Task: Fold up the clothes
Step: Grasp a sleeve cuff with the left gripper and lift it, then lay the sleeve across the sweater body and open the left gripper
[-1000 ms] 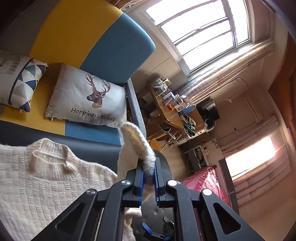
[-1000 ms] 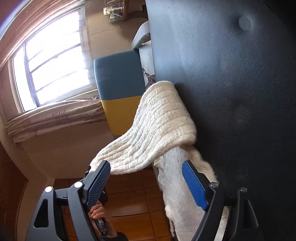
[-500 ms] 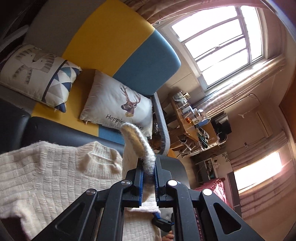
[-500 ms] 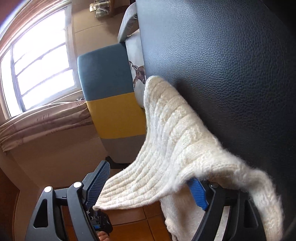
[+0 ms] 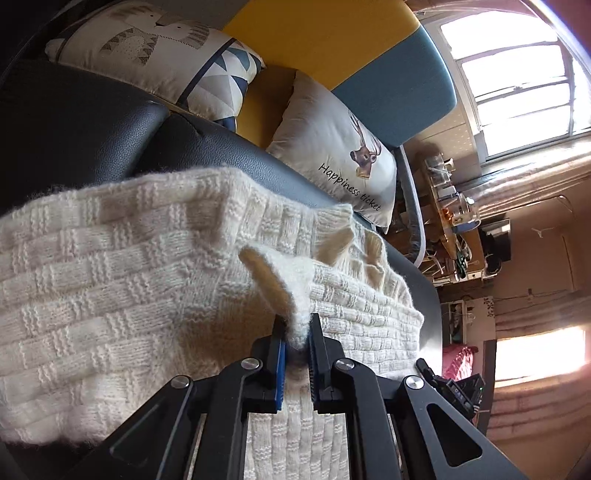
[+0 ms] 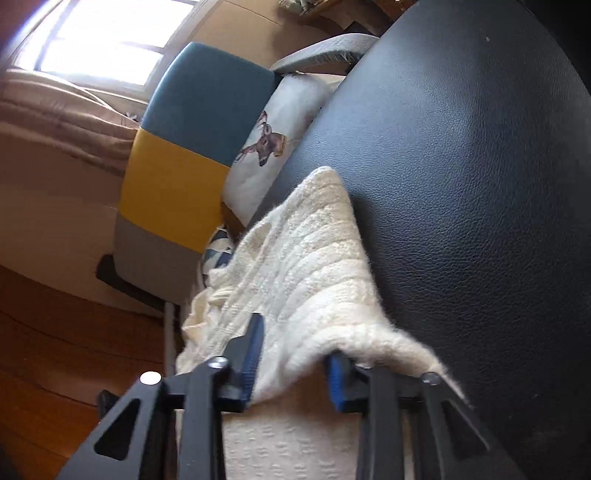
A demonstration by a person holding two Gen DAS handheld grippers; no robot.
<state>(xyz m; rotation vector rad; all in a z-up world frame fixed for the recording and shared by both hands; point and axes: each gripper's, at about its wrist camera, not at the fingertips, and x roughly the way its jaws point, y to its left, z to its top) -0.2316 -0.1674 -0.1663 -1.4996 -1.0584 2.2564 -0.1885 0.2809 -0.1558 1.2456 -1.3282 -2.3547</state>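
A cream knitted sweater (image 5: 129, 277) lies spread on a black leather cushion (image 5: 92, 122). My left gripper (image 5: 297, 332) is shut on a fuzzy fold of the sweater, held low over its body near the collar. In the right wrist view the sweater (image 6: 303, 266) hangs off the cushion's (image 6: 461, 184) edge. My right gripper (image 6: 291, 354) is closing on that hanging edge. Cloth fills the gap and touches both blue pads (image 6: 255, 354).
A deer-print pillow (image 5: 332, 155) and a geometric pillow (image 5: 166, 48) lean on a yellow and blue sofa back (image 5: 332, 33) behind the cushion. A cluttered desk (image 5: 450, 221) stands by the window. Wood floor (image 6: 55, 350) lies below the cushion's edge.
My left gripper came down with its fold of cloth, from high above the sweater to just over it. My right gripper's jaws narrowed from wide open onto the sweater's hanging edge.
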